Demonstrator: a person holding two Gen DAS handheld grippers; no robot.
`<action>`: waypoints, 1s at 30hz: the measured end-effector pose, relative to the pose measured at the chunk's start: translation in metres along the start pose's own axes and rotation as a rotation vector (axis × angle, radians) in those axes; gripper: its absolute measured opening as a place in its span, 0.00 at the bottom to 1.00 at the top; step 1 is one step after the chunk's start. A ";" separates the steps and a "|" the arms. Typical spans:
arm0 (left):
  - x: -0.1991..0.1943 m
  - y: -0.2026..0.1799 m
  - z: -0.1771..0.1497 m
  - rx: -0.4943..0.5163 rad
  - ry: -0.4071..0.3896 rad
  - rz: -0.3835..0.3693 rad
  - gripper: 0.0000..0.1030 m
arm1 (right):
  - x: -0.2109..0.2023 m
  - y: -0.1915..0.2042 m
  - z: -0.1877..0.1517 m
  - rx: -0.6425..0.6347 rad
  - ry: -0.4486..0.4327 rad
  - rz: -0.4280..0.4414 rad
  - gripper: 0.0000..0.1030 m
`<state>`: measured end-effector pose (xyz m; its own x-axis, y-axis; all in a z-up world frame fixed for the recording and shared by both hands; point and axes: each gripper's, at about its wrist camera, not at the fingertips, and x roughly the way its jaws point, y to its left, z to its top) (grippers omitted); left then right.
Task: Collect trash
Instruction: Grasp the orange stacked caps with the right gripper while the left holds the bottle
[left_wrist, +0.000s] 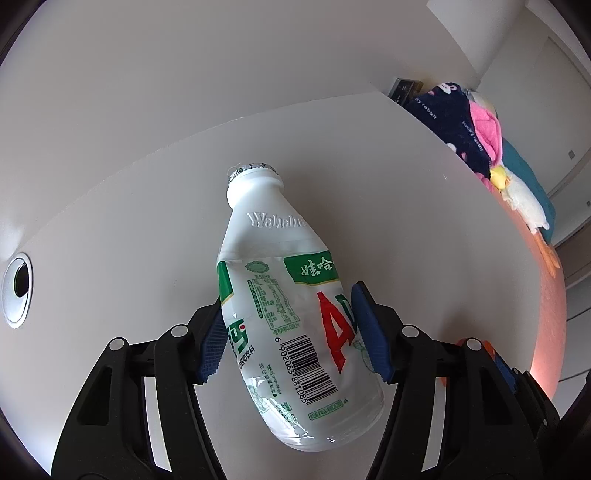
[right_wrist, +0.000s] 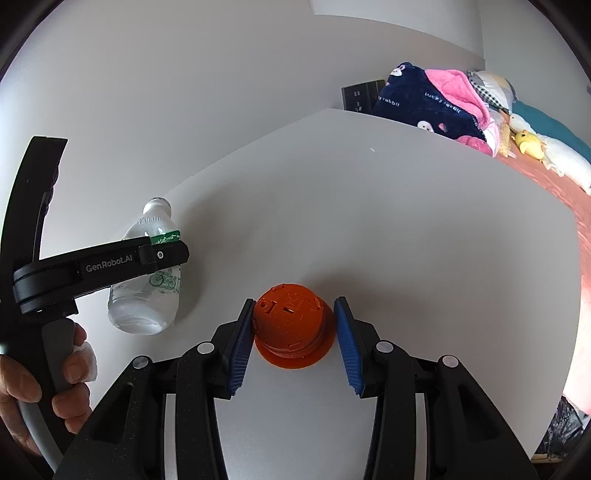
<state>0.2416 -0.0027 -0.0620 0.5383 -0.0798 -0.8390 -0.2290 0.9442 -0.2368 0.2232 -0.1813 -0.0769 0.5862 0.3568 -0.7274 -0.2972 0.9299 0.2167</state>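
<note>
- Blue-padded left claw clamps a white drink bottle by its labelled middle, lifted clear of the white surface, neck tilted away.
- Right claw stands open around an orange cap-like piece resting on the surface; left pad touches it, right pad just beside.

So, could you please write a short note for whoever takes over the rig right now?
Left tongs: shut on the Wahaha bottle, gripped around its labelled body and tilted, with the table behind it.
Right tongs: open around the orange plastic piece, which sits on the table; the left pad looks to touch it, the right pad is apart.
Done: bottle picked up.
Left: close on the orange piece, lift it, and bin both. No bin is clearly visible; something dark and crinkled shows past the table edge at lower right.
</note>
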 end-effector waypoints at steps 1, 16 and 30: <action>-0.003 0.000 -0.002 0.000 -0.002 -0.005 0.59 | -0.003 -0.001 -0.001 0.004 -0.003 0.000 0.43; -0.053 -0.017 -0.035 0.026 -0.030 -0.068 0.59 | -0.060 -0.009 -0.019 0.038 -0.043 -0.005 0.43; -0.091 -0.039 -0.077 0.068 -0.046 -0.116 0.59 | -0.115 -0.014 -0.051 0.032 -0.071 -0.022 0.43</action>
<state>0.1395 -0.0569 -0.0140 0.5952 -0.1765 -0.7839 -0.1081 0.9491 -0.2958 0.1215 -0.2396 -0.0294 0.6447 0.3405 -0.6844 -0.2603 0.9396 0.2222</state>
